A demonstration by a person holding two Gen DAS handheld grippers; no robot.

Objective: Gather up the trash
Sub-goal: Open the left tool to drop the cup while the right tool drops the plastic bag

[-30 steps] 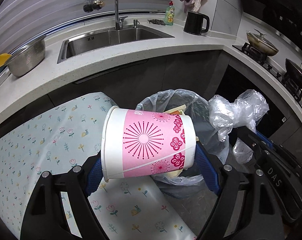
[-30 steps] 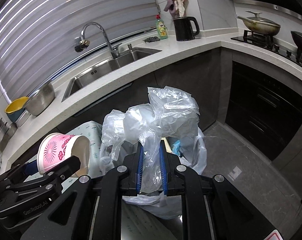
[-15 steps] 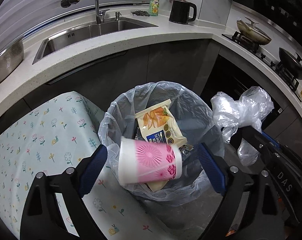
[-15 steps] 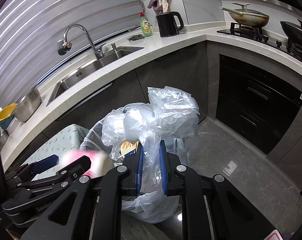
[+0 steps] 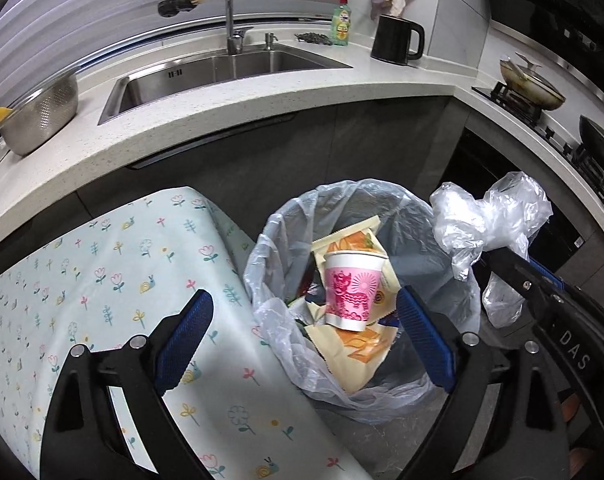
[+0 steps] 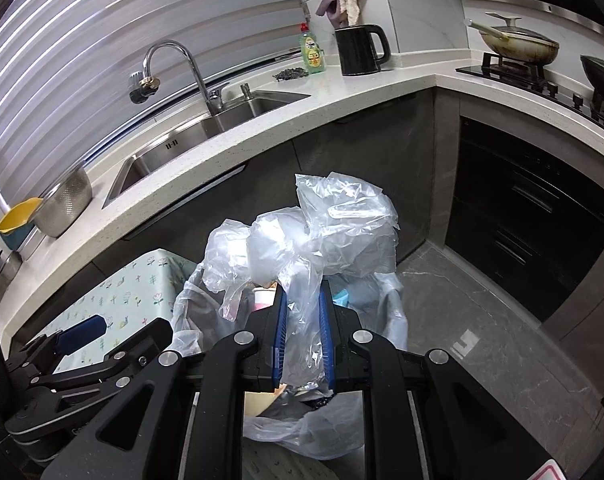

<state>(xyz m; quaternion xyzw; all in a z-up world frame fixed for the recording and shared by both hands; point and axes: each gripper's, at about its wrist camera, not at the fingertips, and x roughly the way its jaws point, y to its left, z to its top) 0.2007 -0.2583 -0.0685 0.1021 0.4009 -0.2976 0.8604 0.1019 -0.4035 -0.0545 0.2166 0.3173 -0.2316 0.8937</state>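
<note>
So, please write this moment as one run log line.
left gripper: open | pink paper cup: in trash bin | right gripper: shut on clear plastic bag

I see the pink-and-white paper cup (image 5: 352,292) standing nearly upright inside the bin bag (image 5: 434,240), its white rim up and its base resting on the snack wrappers (image 5: 358,344) heaped in there. The cup shows a pink printed figure and a sunburst on its side. Yellow-orange wrappers lie flat under and behind the cup, one poking up behind the cup's rim. The bin bag itself is translucent grey-blue, its mouth spread wide. Right of the bag's mouth I have a crumpled clear plastic bag (image 6: 302,240) pinched up above the bin's rim, bunched and billowing, not yet inside.
</note>
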